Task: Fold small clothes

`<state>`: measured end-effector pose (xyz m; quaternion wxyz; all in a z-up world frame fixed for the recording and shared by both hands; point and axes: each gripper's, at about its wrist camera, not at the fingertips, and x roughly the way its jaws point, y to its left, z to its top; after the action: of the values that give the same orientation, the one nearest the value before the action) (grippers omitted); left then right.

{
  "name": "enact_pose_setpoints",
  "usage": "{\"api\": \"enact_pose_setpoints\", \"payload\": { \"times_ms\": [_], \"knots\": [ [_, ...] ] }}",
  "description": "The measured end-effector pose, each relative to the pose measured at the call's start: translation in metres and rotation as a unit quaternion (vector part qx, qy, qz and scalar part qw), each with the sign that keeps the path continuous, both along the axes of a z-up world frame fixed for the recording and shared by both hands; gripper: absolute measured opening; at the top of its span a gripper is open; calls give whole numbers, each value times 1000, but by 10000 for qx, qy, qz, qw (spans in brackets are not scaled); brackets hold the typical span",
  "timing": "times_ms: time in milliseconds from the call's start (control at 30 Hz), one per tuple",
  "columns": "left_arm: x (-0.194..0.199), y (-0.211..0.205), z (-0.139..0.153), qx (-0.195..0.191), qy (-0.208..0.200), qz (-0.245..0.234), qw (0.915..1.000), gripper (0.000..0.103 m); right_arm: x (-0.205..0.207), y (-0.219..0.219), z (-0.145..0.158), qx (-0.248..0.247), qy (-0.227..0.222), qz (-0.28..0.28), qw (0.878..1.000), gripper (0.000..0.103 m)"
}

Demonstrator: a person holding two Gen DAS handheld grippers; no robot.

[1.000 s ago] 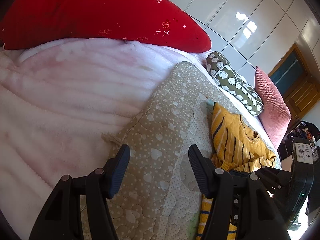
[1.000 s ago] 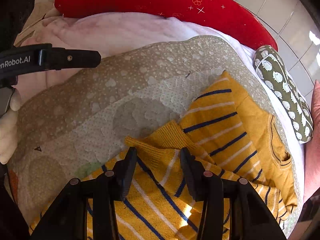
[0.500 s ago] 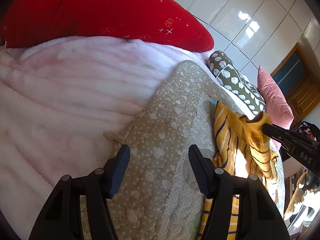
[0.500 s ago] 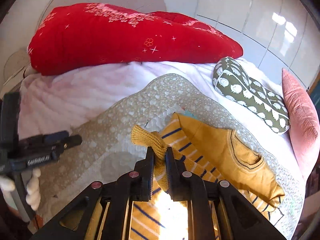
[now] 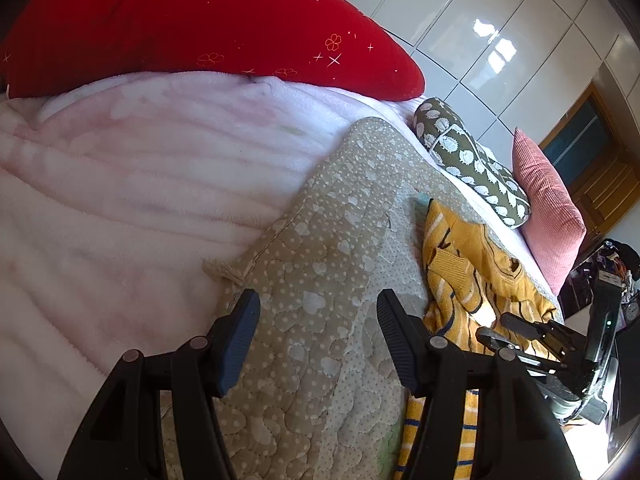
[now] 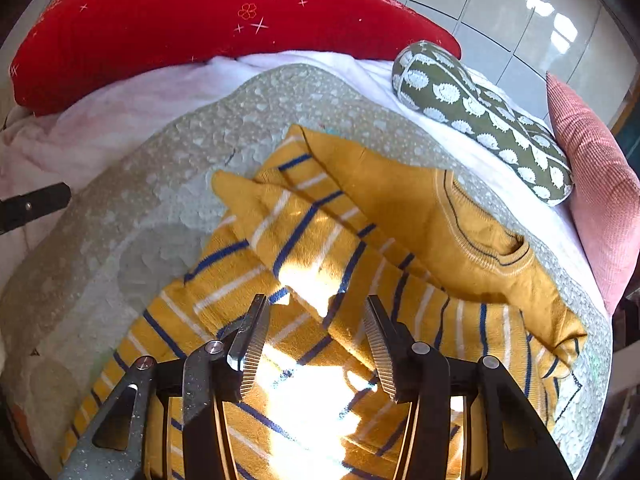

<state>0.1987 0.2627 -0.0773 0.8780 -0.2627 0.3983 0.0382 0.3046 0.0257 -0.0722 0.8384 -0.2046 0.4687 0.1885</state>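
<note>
From the left wrist view, the left gripper (image 5: 318,340) hangs with its jaws spread and nothing between them over the near part of a beige quilted mat (image 5: 320,264) laid on a pink fleece blanket (image 5: 120,184), while the yellow striped sweater (image 5: 472,276) lies bunched along the mat's right side and the right gripper (image 5: 496,328) reaches in above the garment's near end; a red pillow (image 5: 200,28) lines the bed's far edge, with a green patterned bolster (image 5: 472,160) and a pink cushion (image 5: 548,216) toward the far right corner. From the right wrist view, the right gripper (image 6: 316,344) is opening its jaws just above the sweater (image 6: 400,216), no cloth pinched between the pads, a sleeve (image 6: 280,220) folded across the striped body toward the mat's left half and the collar (image 6: 480,232) facing the right edge; the mat (image 6: 160,184) shows bare to the left, where a tip of the left gripper (image 6: 36,204) juts in. The sleeve fold appears laid, and doing it well likely means letting the cloth drop free before withdrawing, then flattening the sleeve square across the body so the next fold starts from an even edge
</note>
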Motion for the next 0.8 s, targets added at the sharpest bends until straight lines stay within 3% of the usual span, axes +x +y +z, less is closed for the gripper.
{"api": "enact_pose_setpoints", "payload": {
  "times_ms": [33, 100, 267, 333, 433, 500, 567, 667, 800],
  "knots": [
    [1, -1, -1, 29, 22, -3, 10000, 60, 1, 0, -8, -100, -26, -45, 9999, 52],
    [1, -2, -2, 56, 41, -9, 10000, 60, 6, -4, -15, -76, 35, -381, 9992, 10],
    [3, -3, -1, 65, 22, -42, 10000, 60, -23, -21, 22, 1178, 103, -383, 9922, 9],
    [3, -7, -1, 100, 21, -90, 9999, 60, -38, -31, 34, 1551, 232, -138, 9875, 12],
    [2, -12, -1, 165, 30, -131, 9998, 60, -48, -74, 52, 1883, 139, -352, 9814, 35],
    [3, -15, -1, 209, 39, -148, 9997, 60, -49, -115, 61, 1480, -469, -1023, 9826, 50],
    [4, -18, -2, 248, 54, -176, 9995, 60, -39, -161, 60, 995, -811, -1840, 9745, 59],
    [5, -23, -3, 338, 64, -214, 9992, 60, -15, -229, 42, 1103, -606, -2705, 9545, 61],
    [10, -31, -7, 448, 134, -247, 9986, 60, 15, -279, 3, 1516, 28, -3252, 9334, 61]
  ]
}}
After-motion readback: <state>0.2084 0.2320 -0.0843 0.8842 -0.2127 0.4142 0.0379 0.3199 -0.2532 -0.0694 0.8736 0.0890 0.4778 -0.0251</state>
